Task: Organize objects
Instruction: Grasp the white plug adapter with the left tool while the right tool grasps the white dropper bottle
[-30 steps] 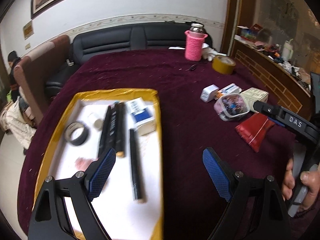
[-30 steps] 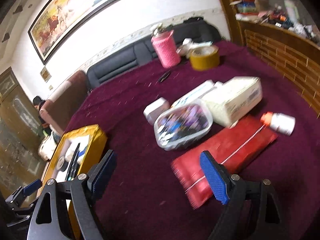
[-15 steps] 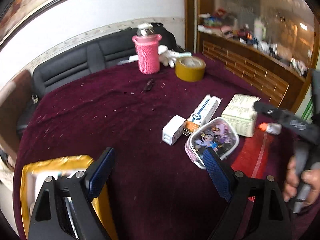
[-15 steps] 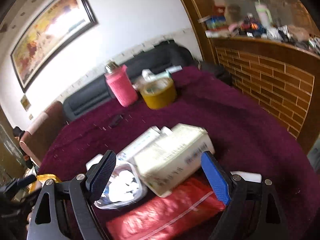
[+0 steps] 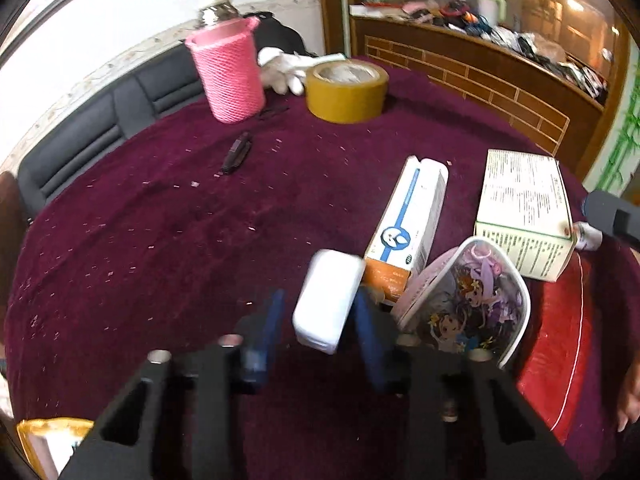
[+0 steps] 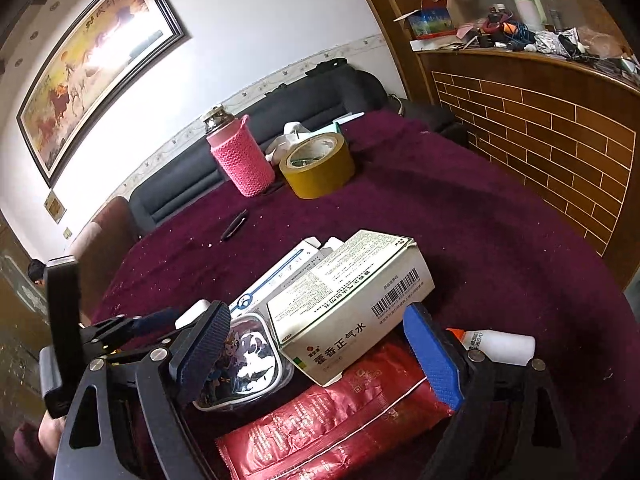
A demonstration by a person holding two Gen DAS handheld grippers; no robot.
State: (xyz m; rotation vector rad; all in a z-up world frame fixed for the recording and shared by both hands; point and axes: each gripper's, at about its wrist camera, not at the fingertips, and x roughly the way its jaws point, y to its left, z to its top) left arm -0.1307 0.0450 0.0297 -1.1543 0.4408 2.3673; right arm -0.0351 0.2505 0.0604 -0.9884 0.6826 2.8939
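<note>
My left gripper (image 5: pixel 318 326) has its blue pads on both sides of a white rectangular block (image 5: pixel 328 300) on the maroon tablecloth (image 5: pixel 160 240); the jaws are narrow, and blur hides whether both pads touch it. Beside it lie a long blue-and-white box (image 5: pixel 412 216), a cartoon-printed clear container (image 5: pixel 468 300), a medicine box (image 5: pixel 524 208) and a red packet (image 5: pixel 560 352). My right gripper (image 6: pixel 320 356) is open around the medicine box (image 6: pixel 352 304), above the red packet (image 6: pixel 336 428) and the container (image 6: pixel 240 364).
A pink knitted bottle (image 5: pixel 228 72), a yellow tape roll (image 5: pixel 346 92) and a small black clip (image 5: pixel 236 152) stand at the far side. A small white bottle (image 6: pixel 496 344) lies right of my right gripper. A gold tray's corner (image 5: pixel 52 432) shows lower left.
My left gripper swung right from the gold tray to the pile and narrowed its jaws around the white block. My right gripper moved forward and lower onto the medicine box.
</note>
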